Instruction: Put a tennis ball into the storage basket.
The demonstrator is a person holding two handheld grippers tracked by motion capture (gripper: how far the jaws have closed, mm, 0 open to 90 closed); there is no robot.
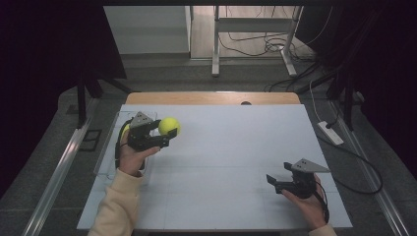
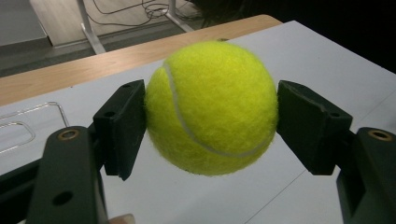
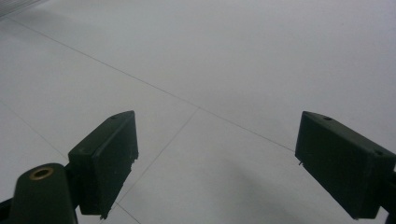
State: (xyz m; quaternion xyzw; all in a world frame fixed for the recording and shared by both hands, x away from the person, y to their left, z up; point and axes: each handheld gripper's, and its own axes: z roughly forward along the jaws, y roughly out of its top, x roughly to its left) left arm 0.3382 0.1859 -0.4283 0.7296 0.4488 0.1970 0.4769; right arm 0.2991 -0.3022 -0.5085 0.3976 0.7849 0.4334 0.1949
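A yellow tennis ball [image 1: 169, 126] is held above the white table's left side by my left gripper [image 1: 166, 132]. In the left gripper view the ball [image 2: 211, 107] sits squeezed between both black pads [image 2: 122, 126], clear of the table surface. My right gripper [image 1: 275, 182] rests low near the table's front right, held by a hand. Its jaws stand wide apart over bare white tabletop, and in the right gripper view nothing lies between the fingers [image 3: 106, 158] of that gripper [image 3: 229, 163].
A clear plastic tray [image 1: 109, 147] lies along the table's left edge, under my left hand. The white table [image 1: 226, 147] has a wooden strip [image 1: 211, 98] at its far edge. Cables and metal table legs [image 1: 215, 44] are on the floor beyond.
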